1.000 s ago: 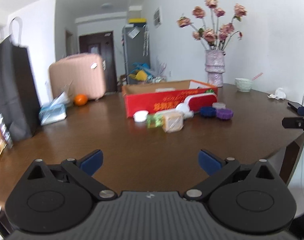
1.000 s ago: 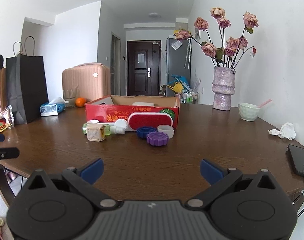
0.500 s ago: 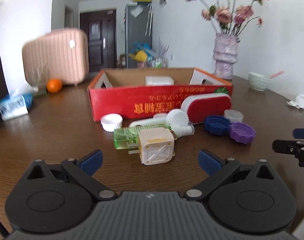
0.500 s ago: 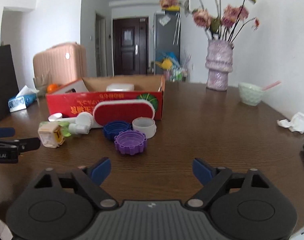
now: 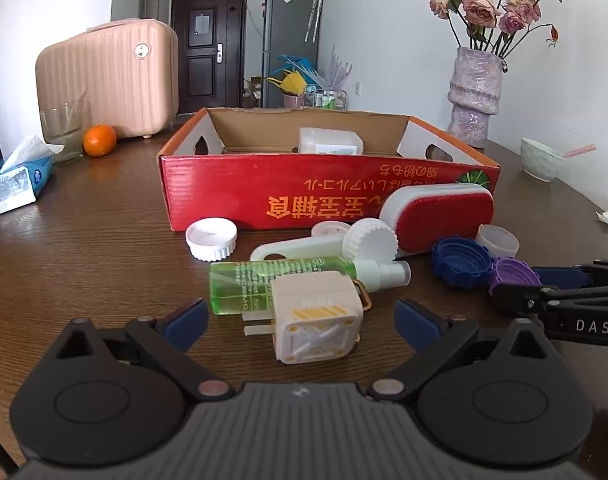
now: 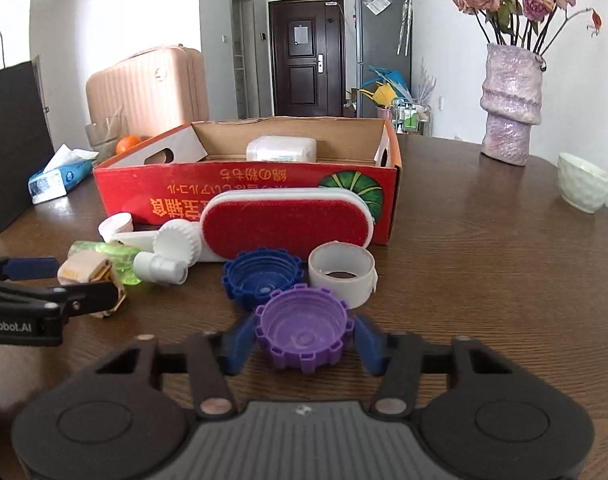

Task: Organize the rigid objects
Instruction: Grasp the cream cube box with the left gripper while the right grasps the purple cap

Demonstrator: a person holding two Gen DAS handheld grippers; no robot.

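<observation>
My right tongs tilt down at the table, jaws closing around the purple cap at lower centre; the blue pads look just short of touching it, though blur hides the contact. My left tongs tilt down too, jaws wide and beginning to close, the beige cube plug between them untouched. The red box behind carries upside-down orange characters. "DAS" shows on the right tongs, "nRobot.AI" on the left.
</observation>
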